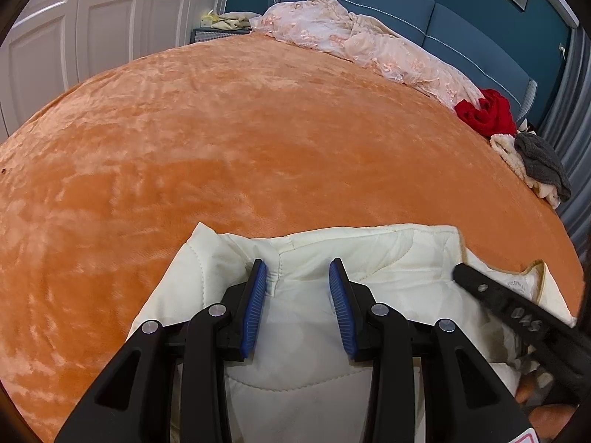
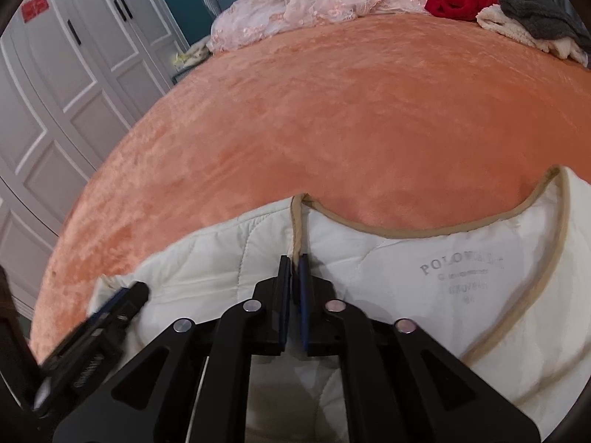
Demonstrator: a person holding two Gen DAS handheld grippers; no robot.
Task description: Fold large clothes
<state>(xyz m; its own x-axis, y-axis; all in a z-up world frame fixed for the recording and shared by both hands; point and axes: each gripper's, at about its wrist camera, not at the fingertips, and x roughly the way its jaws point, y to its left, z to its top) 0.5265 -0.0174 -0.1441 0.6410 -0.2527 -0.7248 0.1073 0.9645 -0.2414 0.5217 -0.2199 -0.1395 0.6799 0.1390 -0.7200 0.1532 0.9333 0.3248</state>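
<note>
A cream quilted jacket [image 1: 369, 254] lies on the near edge of the orange bed blanket [image 1: 258, 147], lining side up, with a printed label [image 2: 458, 269] and tan trim along its edges. My left gripper [image 1: 297, 269] is open just over the jacket's left part, its blue pads [image 1: 258, 295] apart and the cloth lying flat between them. My right gripper [image 2: 294, 262] is shut on the jacket's [image 2: 424, 251] tan-trimmed edge. Each gripper shows in the other's view: the right gripper [image 1: 458, 273] at the right, the left gripper [image 2: 136, 289] at the left.
At the head of the bed lie a pink lace cover [image 1: 369, 44], a red garment [image 1: 485, 110] and grey and cream clothes [image 1: 539, 162]. White wardrobe doors [image 1: 92, 18] stand to the left, and a blue headboard [image 1: 461, 29] stands behind the bed.
</note>
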